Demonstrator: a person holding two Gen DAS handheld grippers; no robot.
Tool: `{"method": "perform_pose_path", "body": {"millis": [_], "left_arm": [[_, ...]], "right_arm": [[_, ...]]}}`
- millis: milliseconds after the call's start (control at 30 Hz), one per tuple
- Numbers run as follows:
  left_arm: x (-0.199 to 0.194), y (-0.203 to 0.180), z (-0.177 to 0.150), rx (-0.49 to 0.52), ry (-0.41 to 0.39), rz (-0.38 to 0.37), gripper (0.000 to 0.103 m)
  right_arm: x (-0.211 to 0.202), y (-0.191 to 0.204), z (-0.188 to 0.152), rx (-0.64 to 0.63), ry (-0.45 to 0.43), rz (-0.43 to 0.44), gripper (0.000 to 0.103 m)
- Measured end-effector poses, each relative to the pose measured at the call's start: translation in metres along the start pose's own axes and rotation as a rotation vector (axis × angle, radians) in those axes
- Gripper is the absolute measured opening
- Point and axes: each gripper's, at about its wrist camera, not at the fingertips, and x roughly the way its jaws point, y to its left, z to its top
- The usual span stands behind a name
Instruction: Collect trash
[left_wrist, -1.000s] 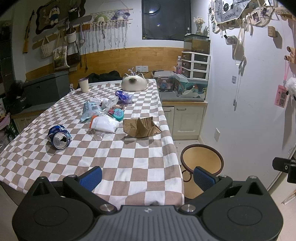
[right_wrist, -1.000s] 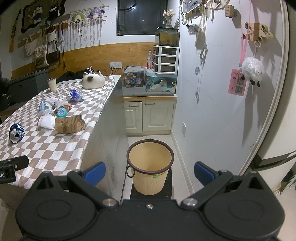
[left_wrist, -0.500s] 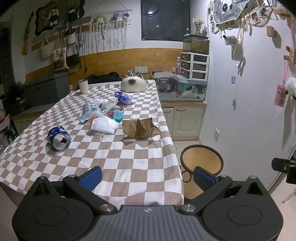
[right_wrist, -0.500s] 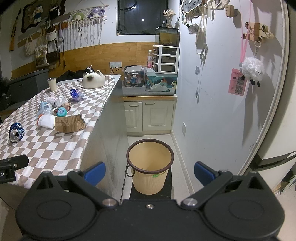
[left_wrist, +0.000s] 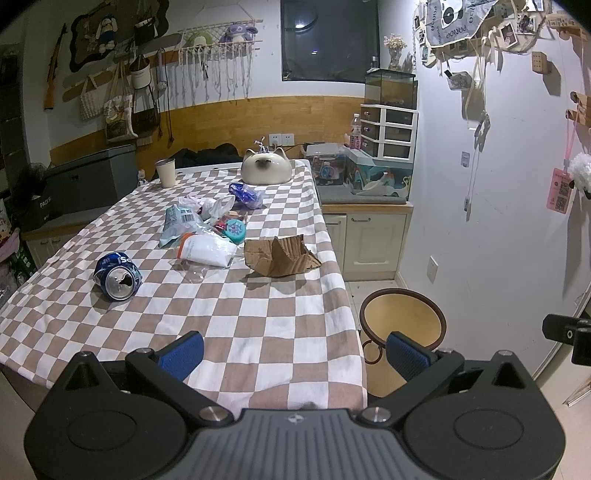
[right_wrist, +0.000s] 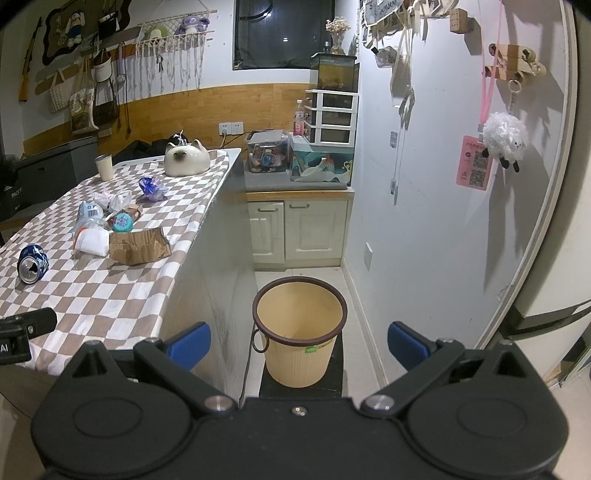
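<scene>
On the checkered tabletop (left_wrist: 229, 314), left to right, lie a can (left_wrist: 117, 275), a white bag (left_wrist: 208, 251) and cardboard (left_wrist: 280, 255). The bin (right_wrist: 300, 332) stands on the floor beside it. The left claw (left_wrist: 293, 353) and right claw (right_wrist: 299, 341) both gape apart, holding nothing.

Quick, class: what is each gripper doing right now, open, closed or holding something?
Left gripper: open, holding nothing, above the near edge of the table.
Right gripper: open, holding nothing, pointing towards the bin.
</scene>
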Motion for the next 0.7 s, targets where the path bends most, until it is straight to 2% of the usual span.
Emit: {"method": "perform_pose_path", "body": {"millis": [700], "left_arm": [[0.0000,0.0000,-0.0001,0.000,-0.002,0.000,0.103]], "right_arm": [[0.0010,-0.0013,-0.0002,0.000,0.003,0.001,0.103]]}}
